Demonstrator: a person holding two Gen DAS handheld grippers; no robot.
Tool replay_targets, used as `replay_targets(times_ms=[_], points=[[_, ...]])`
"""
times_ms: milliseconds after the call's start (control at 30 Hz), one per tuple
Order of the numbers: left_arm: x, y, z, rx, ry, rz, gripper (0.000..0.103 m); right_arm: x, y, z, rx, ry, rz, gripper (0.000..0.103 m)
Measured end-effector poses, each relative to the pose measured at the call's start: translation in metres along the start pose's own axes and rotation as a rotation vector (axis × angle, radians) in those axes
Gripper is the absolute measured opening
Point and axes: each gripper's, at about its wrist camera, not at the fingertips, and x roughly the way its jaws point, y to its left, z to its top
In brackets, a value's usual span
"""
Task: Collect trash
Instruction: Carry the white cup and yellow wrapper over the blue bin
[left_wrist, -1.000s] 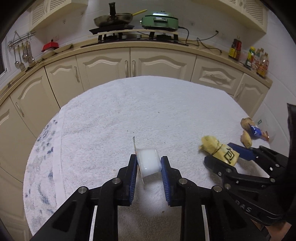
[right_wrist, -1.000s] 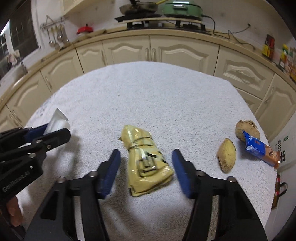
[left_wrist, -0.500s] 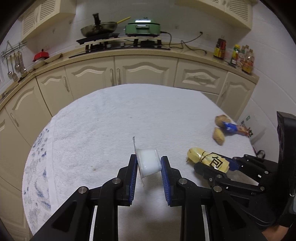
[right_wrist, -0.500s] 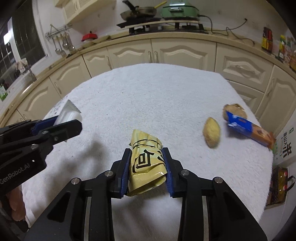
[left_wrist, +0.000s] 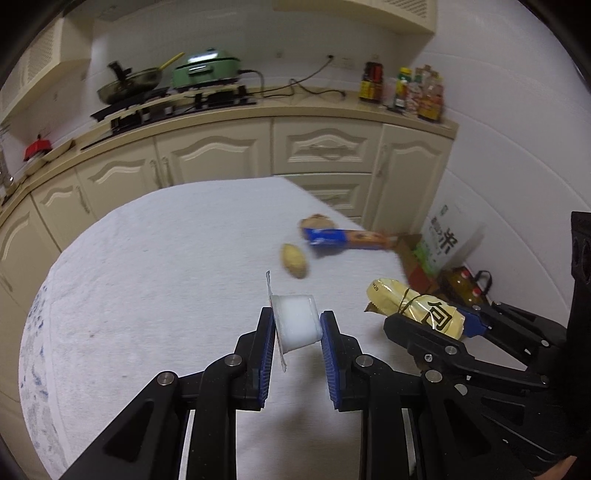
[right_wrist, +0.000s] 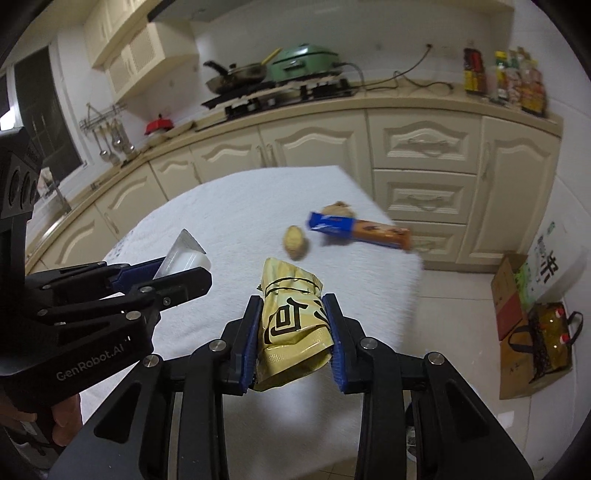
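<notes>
Both tongs are angling downward above the worktop (left_wrist: 147, 258). Left tongs (left_wrist: 297, 325) are pinching a white plastic cup (left_wrist: 297, 325). Right tongs (right_wrist: 293, 325), having just closed, are clamping a yellow wrapper (right_wrist: 291, 321). Ahead of them are lying a potato (right_wrist: 293, 239) and a blue-orange packet (right_wrist: 358, 230).

Each camera sits behind its own gripper and looks forward and downward along the two fingers, close enough that the fingers fill the lower frame. The left wrist view faces across the towel-covered table (left_wrist: 155, 266) toward the kitchen cabinets (left_wrist: 221, 155), with the right gripper (left_wrist: 424, 314) to the right of its fingers. The right wrist view faces the same way, with the left gripper (right_wrist: 177, 269) to the left of its fingers. Both views share the table, the stove (right_wrist: 288, 92) and the blue wrapper (left_wrist: 332, 238) beyond the fingertips.
</notes>
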Motion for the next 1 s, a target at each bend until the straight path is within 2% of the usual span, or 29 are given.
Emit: replay_targets(times_ms=[333,567,733,900,1000], points=[[0.039,-0.126,0.010,0.135,0.053,-0.128,0.021,-0.072,-0.107,-0.043,0.158,-0.063,-0.124,0.032],[0.103,-0.220,0.014,0.240,0.146,-0.189,0.021,-0.093,-0.182,-0.078,0.273,-0.052,-0.222,0.032],[0.159,-0.266,0.015,0.295,0.230,-0.203,0.021,-0.091,-0.222,-0.101,0.322,-0.021,-0.279,0.032],[0.213,-0.289,0.028,0.312,0.300,-0.219,0.022,-0.084,-0.255,-0.122,0.374,0.008,-0.294,0.032],[0.236,-0.298,0.033,0.318,0.312,-0.214,0.024,-0.077,-0.271,-0.131,0.404,0.020,-0.292,0.032]])
